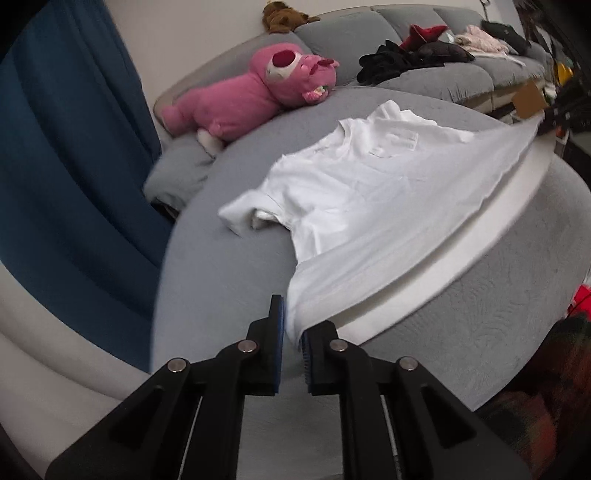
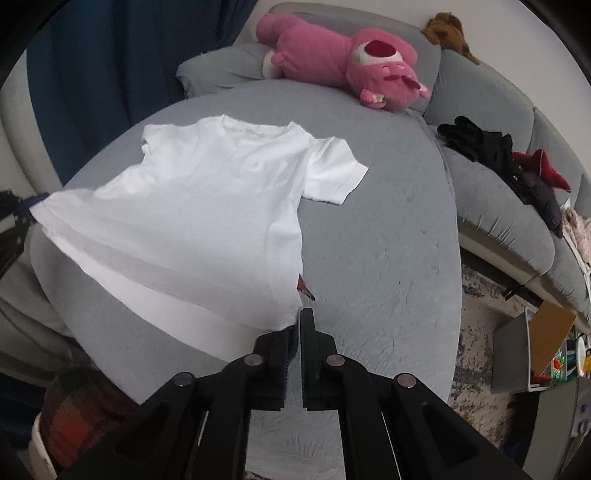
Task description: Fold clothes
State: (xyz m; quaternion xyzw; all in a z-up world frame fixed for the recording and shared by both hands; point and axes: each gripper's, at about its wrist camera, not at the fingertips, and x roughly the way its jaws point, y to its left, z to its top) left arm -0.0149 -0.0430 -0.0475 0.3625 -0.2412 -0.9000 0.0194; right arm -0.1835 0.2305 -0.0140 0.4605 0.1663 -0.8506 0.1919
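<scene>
A white T-shirt point(image 1: 369, 192) lies spread on the round grey cushion point(image 1: 221, 266), collar toward the pink plush. Its hem is lifted and stretched off the near edge. My left gripper point(image 1: 293, 332) is shut on one hem corner, the cloth pinched between the blue pads. In the right wrist view the same T-shirt point(image 2: 207, 199) stretches toward me, and my right gripper point(image 2: 297, 332) is shut on the other hem corner, beside a small red tag point(image 2: 303, 286). One sleeve point(image 2: 334, 171) lies flat; the other sleeve point(image 1: 243, 214) is crumpled.
A pink plush toy point(image 2: 343, 62) lies at the cushion's far edge. A grey sofa point(image 2: 498, 206) holds a pile of dark and red clothes point(image 2: 517, 166). A blue curtain point(image 1: 66, 147) hangs at the left. A brown plush point(image 1: 282, 14) sits on the sofa back. An open box point(image 2: 546, 343) stands on the floor.
</scene>
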